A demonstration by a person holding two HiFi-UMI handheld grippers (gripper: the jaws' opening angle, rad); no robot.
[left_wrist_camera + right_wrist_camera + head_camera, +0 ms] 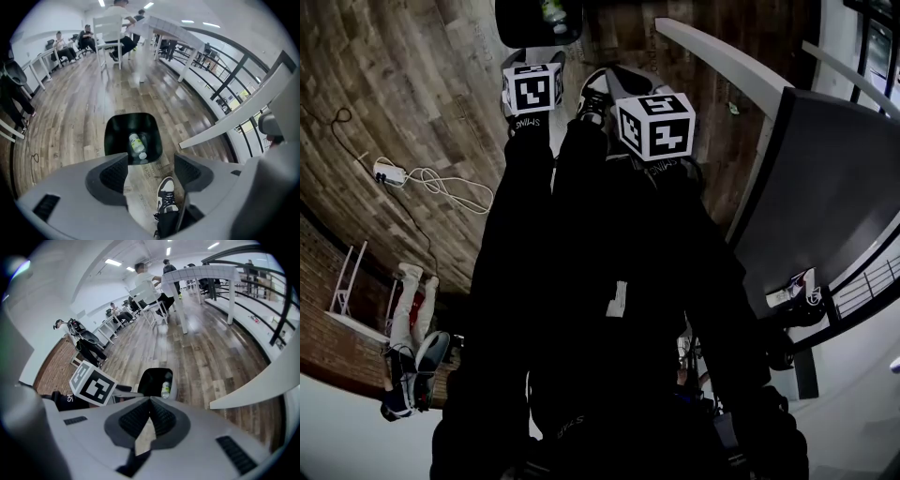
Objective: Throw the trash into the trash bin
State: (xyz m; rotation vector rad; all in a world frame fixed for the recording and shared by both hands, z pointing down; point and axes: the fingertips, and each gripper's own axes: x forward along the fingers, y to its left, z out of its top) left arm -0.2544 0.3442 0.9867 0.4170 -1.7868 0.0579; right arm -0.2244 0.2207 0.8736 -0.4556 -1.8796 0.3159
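A black trash bin (132,136) stands on the wooden floor just beyond my left gripper (151,169). That gripper is open, with nothing between its dark pads. A clear plastic bottle (136,144) with a pale label lies inside the bin. In the right gripper view the same bin (152,379) and bottle (165,389) sit ahead of my right gripper (150,404). Its ridged pads meet with nothing in them. In the head view both marker cubes (532,89) (654,125) hang over the floor near the bin (539,19), and the jaws are hidden.
A black-and-white shoe (165,194) stands close to the bin. A white curved table edge (234,117) and a black railing (225,79) run along the right. A power strip with white cable (389,172) lies on the floor. Seated people and white tables (112,28) are far off.
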